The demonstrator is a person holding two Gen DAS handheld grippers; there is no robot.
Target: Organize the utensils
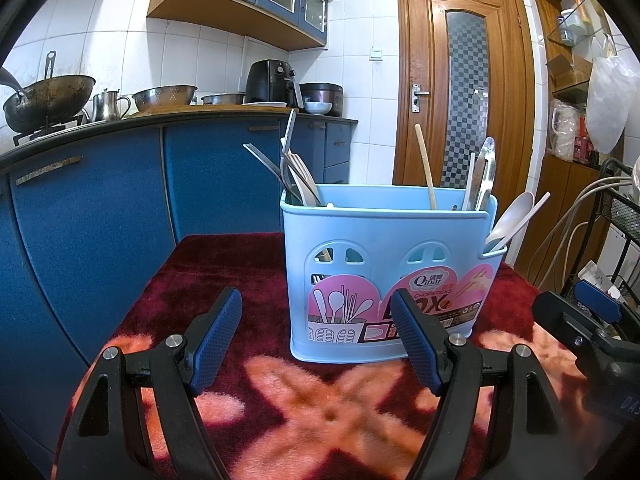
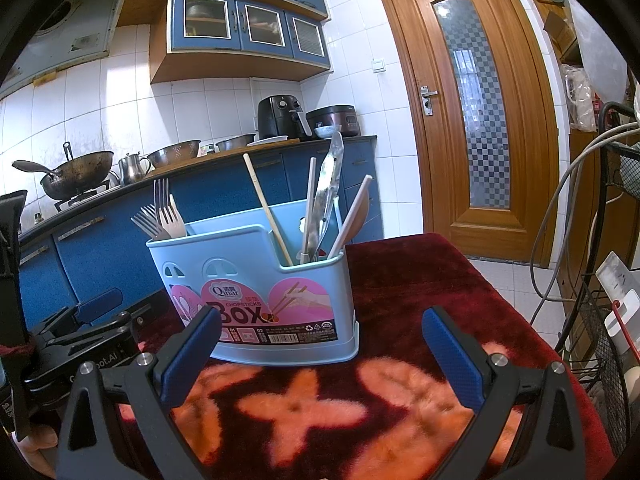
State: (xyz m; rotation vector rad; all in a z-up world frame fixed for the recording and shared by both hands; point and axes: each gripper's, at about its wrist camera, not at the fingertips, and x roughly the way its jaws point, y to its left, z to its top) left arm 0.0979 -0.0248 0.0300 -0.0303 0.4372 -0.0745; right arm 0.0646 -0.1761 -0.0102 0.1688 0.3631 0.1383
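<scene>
A light blue chopsticks box (image 1: 360, 240) (image 2: 256, 256) stands upright on the red floral cloth (image 1: 312, 396) (image 2: 400, 280). Forks (image 1: 298, 178) (image 2: 166, 214) stand in its left compartment. A wooden chopstick (image 1: 425, 166) (image 2: 266, 208), a metal knife (image 1: 486, 172) (image 2: 330, 184) and spoons (image 1: 514, 216) stand in its right compartment. My left gripper (image 1: 316, 340) is open and empty, just in front of the box. My right gripper (image 2: 320, 340) is open and empty, also in front of the box. The right gripper shows at the right edge of the left wrist view (image 1: 592, 312), and the left gripper shows at the left of the right wrist view (image 2: 100, 316).
Blue kitchen cabinets (image 1: 100, 220) and a counter with a wok (image 1: 48, 100), a colander (image 1: 164, 96) and an air fryer (image 1: 272, 82) stand behind on the left. A wooden door (image 1: 464, 80) is behind the box. A wire rack with cables (image 2: 600, 280) stands at the right.
</scene>
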